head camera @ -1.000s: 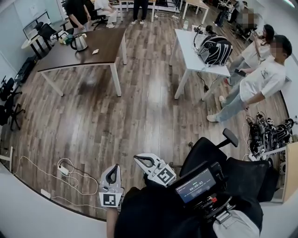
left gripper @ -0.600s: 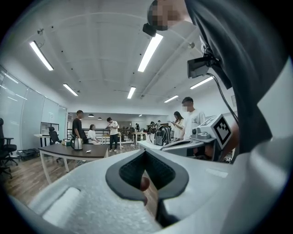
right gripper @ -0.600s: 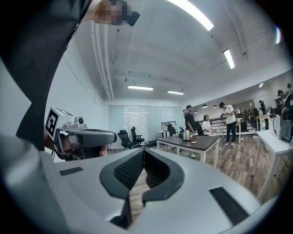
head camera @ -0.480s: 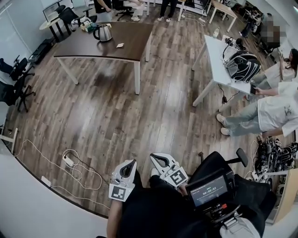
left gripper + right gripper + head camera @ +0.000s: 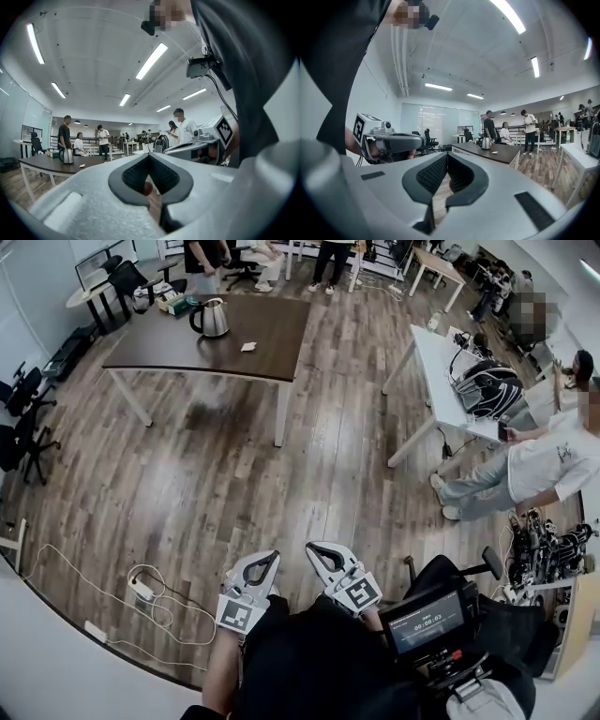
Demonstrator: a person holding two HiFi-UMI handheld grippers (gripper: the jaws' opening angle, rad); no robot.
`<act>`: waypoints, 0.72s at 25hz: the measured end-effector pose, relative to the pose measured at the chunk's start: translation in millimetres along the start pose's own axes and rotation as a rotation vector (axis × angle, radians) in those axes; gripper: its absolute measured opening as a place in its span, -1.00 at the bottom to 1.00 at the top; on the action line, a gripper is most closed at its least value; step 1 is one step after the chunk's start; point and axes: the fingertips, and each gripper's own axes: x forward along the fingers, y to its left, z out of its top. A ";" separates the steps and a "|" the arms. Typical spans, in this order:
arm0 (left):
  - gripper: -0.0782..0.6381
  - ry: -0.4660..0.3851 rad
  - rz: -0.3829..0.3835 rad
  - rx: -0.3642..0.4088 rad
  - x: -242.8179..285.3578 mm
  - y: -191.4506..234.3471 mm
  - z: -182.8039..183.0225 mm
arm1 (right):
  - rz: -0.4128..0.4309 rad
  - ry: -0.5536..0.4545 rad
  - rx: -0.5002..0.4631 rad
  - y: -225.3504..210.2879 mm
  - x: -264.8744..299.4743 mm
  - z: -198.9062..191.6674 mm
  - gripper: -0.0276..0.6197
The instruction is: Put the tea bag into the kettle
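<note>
The left gripper (image 5: 271, 558) and the right gripper (image 5: 313, 548) are held side by side close to the person's body, over the wooden floor (image 5: 281, 493), both aimed out into the room. Each gripper view shows its own fingers (image 5: 132, 174) brought together at the tips, with nothing between them. Just to the right of the right gripper, a small lit screen (image 5: 418, 623) sits on a rig against the person's front.

On the floor to the left lies a white power strip (image 5: 142, 589) with its cable in loose loops.

Well away from both grippers, across the open floor, stands the dark surface (image 5: 169, 343). The kettle (image 5: 214, 318) stands upright near its far edge. The tea bag (image 5: 248, 347), a small pale packet, lies flat on the same surface near the kettle, to its right and apart from it.

To the right stands a white surface (image 5: 441, 362) carrying a black backpack (image 5: 487, 387). A person in a white shirt (image 5: 553, 460) stands beside it. Black office chairs (image 5: 21, 423) stand at the left wall, and more people stand beyond the dark surface.
</note>
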 end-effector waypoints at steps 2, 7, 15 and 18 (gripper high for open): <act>-0.78 0.005 -0.015 0.018 -1.9 23.4 -4.5 | -0.005 0.000 -0.013 2.3 23.0 8.9 -0.90; -0.78 0.034 0.002 0.011 2.3 58.9 -16.4 | 0.007 -0.015 0.002 -7.1 54.6 8.2 -0.90; -0.78 0.120 0.262 -0.015 48.8 146.1 -34.3 | 0.061 -0.007 0.025 -74.6 124.3 5.5 -0.90; -0.78 0.116 0.249 0.002 79.8 165.7 -28.3 | 0.108 -0.060 0.042 -105.1 150.7 11.8 -0.90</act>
